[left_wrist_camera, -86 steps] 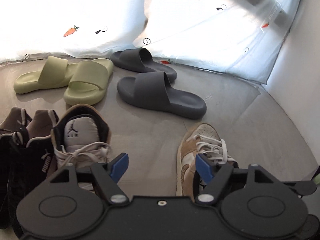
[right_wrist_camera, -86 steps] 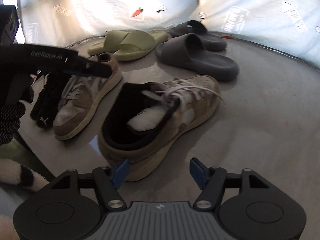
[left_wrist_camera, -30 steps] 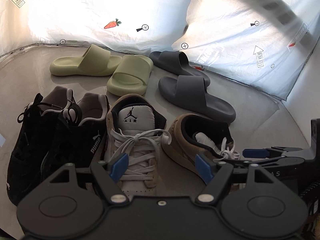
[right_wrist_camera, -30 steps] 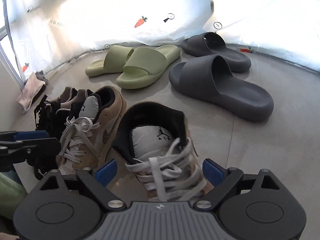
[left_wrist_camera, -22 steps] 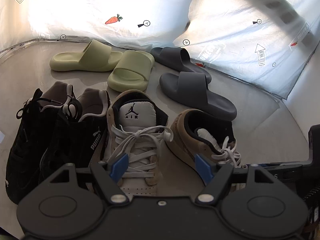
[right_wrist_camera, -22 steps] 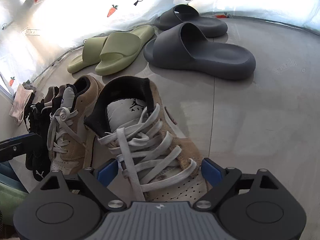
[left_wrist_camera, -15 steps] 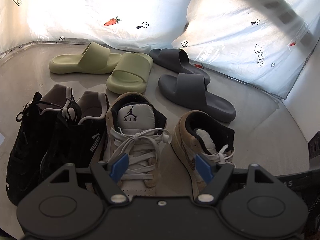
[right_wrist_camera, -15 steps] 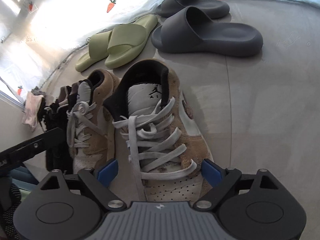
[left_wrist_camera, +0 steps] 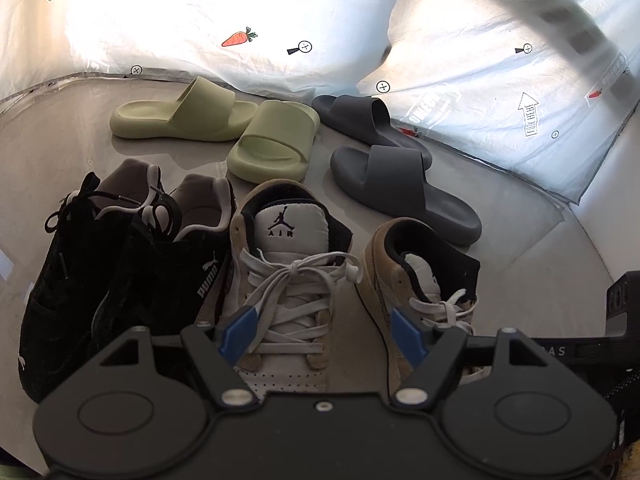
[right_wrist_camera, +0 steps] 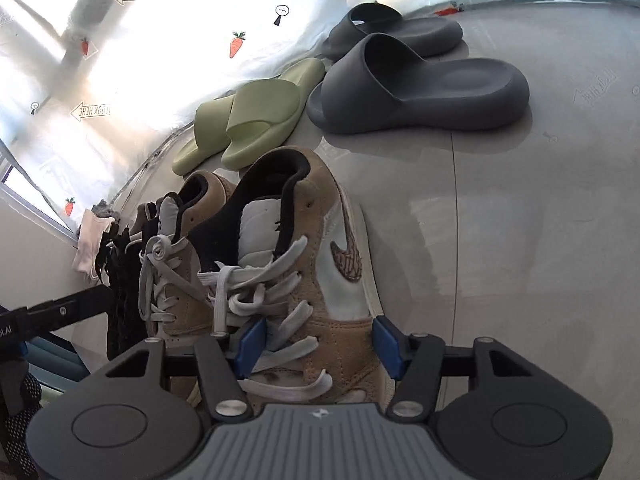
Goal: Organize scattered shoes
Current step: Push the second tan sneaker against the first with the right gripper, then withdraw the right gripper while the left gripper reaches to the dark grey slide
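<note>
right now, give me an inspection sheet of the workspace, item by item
Surface: grey floor, glossy, bare on the right side.
Job's things: black sneakers side by side; tan sneaker next to them; second tan sneaker beside it with a small gap; green slides and grey slides behind, each pair askew.
Clutter: pale cloth by the wall.
Grippers: left gripper open, holding nothing; right gripper with its jaws on both sides of the second tan sneaker's forefoot, contact cannot be confirmed.
Cables: nothing seen.
Surroundings: white plastic sheeting printed with carrots and arrows, backlit.
</note>
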Tool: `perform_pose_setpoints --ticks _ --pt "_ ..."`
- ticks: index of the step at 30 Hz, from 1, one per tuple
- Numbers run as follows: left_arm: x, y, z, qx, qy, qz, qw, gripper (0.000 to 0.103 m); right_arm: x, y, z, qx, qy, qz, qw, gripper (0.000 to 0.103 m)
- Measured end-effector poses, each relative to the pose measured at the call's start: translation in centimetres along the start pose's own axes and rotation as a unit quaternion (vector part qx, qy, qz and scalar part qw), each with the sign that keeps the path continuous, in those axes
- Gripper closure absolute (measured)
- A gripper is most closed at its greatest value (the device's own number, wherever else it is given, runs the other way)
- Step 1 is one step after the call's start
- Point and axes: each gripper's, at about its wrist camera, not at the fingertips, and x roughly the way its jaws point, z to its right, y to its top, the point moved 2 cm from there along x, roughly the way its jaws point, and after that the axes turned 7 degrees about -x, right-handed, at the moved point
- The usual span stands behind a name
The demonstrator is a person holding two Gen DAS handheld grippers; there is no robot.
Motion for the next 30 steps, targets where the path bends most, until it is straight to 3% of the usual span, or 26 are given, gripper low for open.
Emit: perform_pose_setpoints --ticks 3,10,15,19,26,27,29,30 --pt "-0.1 0.1 -0.3 -0.004 0.002 0.002 1.0 0.028 0.4 -0.1 -0.7 0.015 -0.011 0.001 1.0 0.044" --pt "-0.3 0.2 -0.6 -0.001 0.004 0.004 1.0 0.028 2.9 1.1 -3.1 -0.022 -0.002 -0.005 1.0 0.045" --pt "-0.4 0.1 -1.0 -0.007 0.007 0.006 0.9999 0.029 3.7 1.6 -3.5 0.036 -0.01 -0.015 0.999 0.044" --pt "-0.4 0.2 -0.8 -0.013 0.003 0.009 0.9999 0.028 4.3 1.8 -4.5 0.038 -0.024 -0.012 0.999 0.044" --pt "0.1 0.6 2.1 0.011 -0.007 0.013 0.9998 0.028 2.9 1.7 -2.4 0.088 0.022 -0.001 0.996 0.042" --pt "0.2 0.7 2.8 0.017 -0.008 0.017 0.9997 0.028 2.6 1.7 -2.0 0.097 0.029 0.001 0.995 0.039" --pt "0.7 1.0 4.1 0.021 -0.014 0.02 0.9995 0.028 1.6 1.6 -1.1 0.109 0.034 0.014 0.993 0.015" --pt "1.0 1.2 4.8 0.021 -0.017 0.021 0.9994 0.028 0.6 1.6 -0.6 0.109 0.025 0.029 0.993 0.013"
